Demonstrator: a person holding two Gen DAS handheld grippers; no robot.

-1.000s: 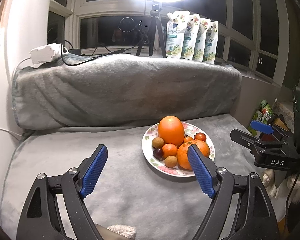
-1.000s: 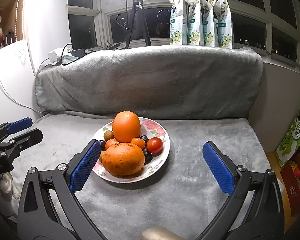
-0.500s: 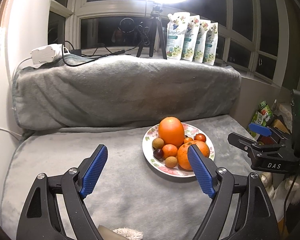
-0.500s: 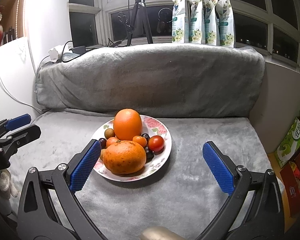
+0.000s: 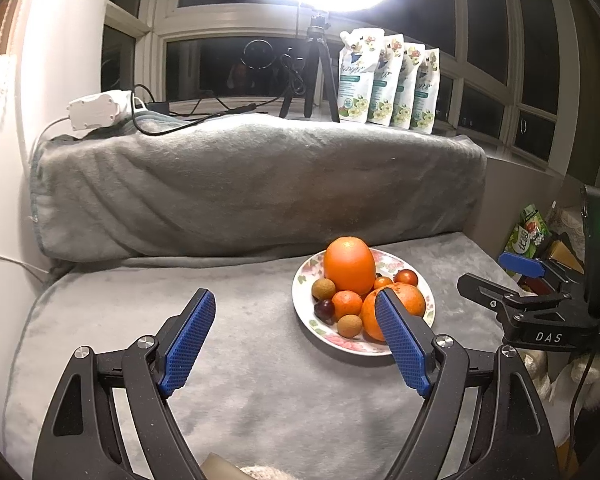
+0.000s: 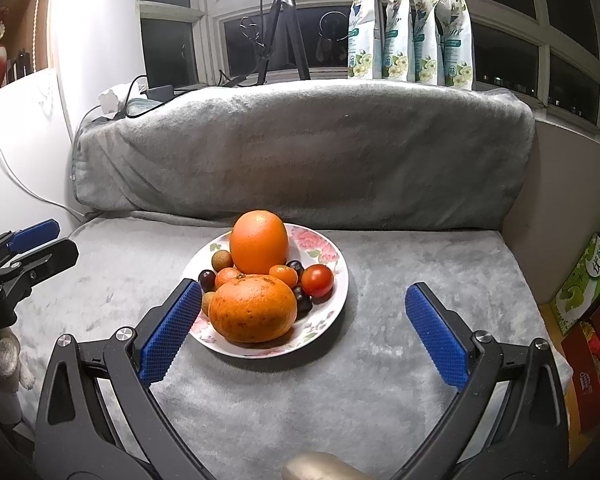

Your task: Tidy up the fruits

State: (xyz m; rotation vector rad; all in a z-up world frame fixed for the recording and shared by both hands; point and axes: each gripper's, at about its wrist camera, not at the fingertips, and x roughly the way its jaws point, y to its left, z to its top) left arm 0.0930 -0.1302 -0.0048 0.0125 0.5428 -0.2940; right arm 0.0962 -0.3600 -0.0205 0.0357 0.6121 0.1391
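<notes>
A floral plate (image 5: 303, 280) (image 6: 332, 264) sits on the grey blanket and holds a tall orange (image 5: 350, 266) (image 6: 259, 242), a flat tangerine (image 5: 410, 304) (image 6: 253, 308), a small mandarin (image 5: 347, 304), a cherry tomato (image 6: 317, 280), dark grapes (image 6: 207, 279) and brown longans (image 5: 349, 326). My left gripper (image 5: 294, 336) is open and empty, just left of the plate. My right gripper (image 6: 304, 328) is open and empty, in front of the plate. Each gripper shows at the other view's edge.
A blanket-covered backrest (image 6: 300, 152) rises behind the plate. Several white pouches (image 6: 408, 28), a tripod (image 6: 282, 28), cables and a white adapter (image 5: 94, 110) stand on the sill. Cartons and boxes (image 6: 584, 280) lie off the right edge.
Both grippers have shifted slightly, the right one a little nearer the plate. Both stayed open and the fruits have not moved.
</notes>
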